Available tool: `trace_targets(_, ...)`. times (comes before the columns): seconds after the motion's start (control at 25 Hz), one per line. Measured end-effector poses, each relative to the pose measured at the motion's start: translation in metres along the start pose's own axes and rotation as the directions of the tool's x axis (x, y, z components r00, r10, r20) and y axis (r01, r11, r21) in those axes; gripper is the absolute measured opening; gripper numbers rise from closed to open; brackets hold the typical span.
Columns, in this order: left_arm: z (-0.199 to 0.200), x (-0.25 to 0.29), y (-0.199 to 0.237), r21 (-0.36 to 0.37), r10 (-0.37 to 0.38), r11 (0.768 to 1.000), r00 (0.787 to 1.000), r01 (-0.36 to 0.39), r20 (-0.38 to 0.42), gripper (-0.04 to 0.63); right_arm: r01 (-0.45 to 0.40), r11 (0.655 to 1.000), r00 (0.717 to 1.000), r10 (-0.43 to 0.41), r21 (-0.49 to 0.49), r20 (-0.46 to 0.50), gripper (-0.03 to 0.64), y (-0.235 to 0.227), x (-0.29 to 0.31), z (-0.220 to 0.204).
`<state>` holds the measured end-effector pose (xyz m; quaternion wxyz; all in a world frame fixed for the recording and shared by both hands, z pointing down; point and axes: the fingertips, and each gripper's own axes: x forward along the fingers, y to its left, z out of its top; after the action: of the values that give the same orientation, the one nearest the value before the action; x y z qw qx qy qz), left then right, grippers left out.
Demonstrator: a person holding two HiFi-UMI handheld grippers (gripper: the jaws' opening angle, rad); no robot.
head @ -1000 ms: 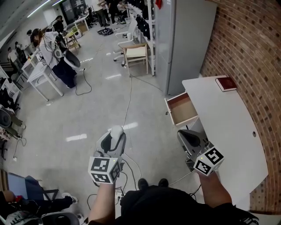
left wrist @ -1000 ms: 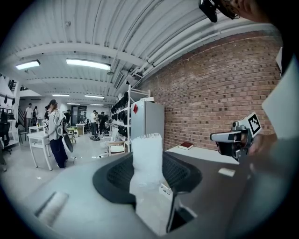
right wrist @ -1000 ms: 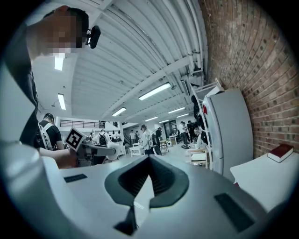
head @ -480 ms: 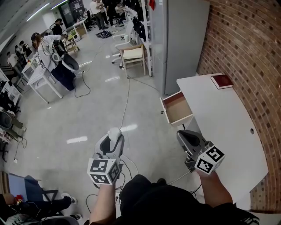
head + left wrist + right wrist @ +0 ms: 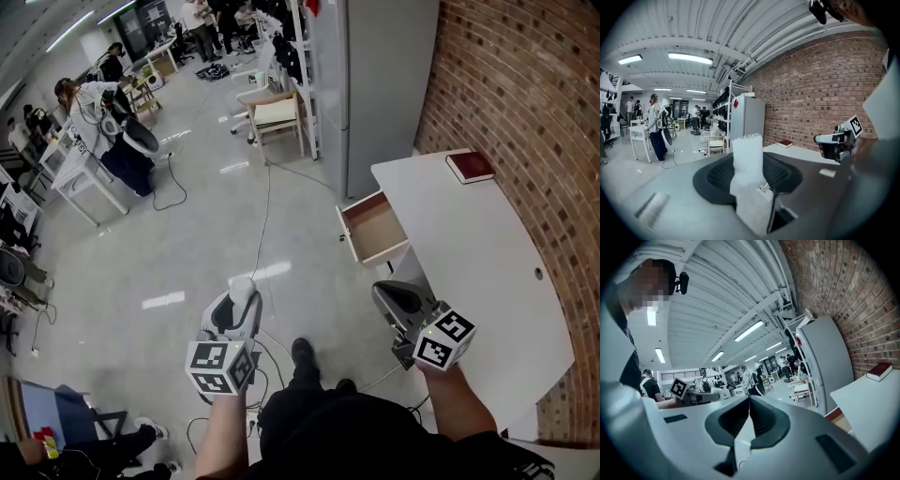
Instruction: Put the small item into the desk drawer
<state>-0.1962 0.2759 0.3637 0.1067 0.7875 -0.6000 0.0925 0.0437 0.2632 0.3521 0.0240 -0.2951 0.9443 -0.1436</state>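
My left gripper is held low over the floor, shut on a small white foam-like item that stands up between its jaws. The item's top shows as a white tip in the head view. My right gripper hovers at the near edge of the white desk, its jaws closed together with nothing between them. The desk drawer is pulled open toward the floor, and its brown inside looks bare. Both grippers are well short of the drawer.
A red book lies at the desk's far end by the brick wall. A tall grey cabinet stands beyond the drawer. Cables run over the floor. Chairs, tables and people are far off at the back left.
The desk and drawer have slid slightly left and up in the head view as the person steps forward. One foot has come forward. Both grippers keep their pose and grip.
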Motion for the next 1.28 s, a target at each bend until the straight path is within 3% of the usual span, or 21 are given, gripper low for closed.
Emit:
trace_targets(0.28,0.001,0.047,0.022,-0.012,-0.047,0.999,0.999,0.046,-0.019,0.184,0.049,0.999,0.998,-0.048,0.024,-0.036,0.014,-0.031,0.03,-0.002)
trace_targets(0.68,0.02,0.127,0.098,-0.023,-0.089,0.996,0.995,0.088,-0.038,0.184,0.061,0.997,0.994,-0.056,0.043,-0.093,0.014,-0.069,0.135,-0.002)
trace_targets(1.0,0.033,0.171,0.164,-0.032,-0.136,0.99,0.99,0.135,-0.028,0.184,0.069,0.997,0.991,-0.066,0.026,-0.119,0.014,-0.072,0.22,0.01)
trace_targets(1.28,0.036,0.184,0.188,-0.043,-0.157,0.987,0.987,0.156,-0.024,0.184,0.089,0.995,0.986,-0.082,0.046,-0.144,0.014,-0.076,0.25,0.005)
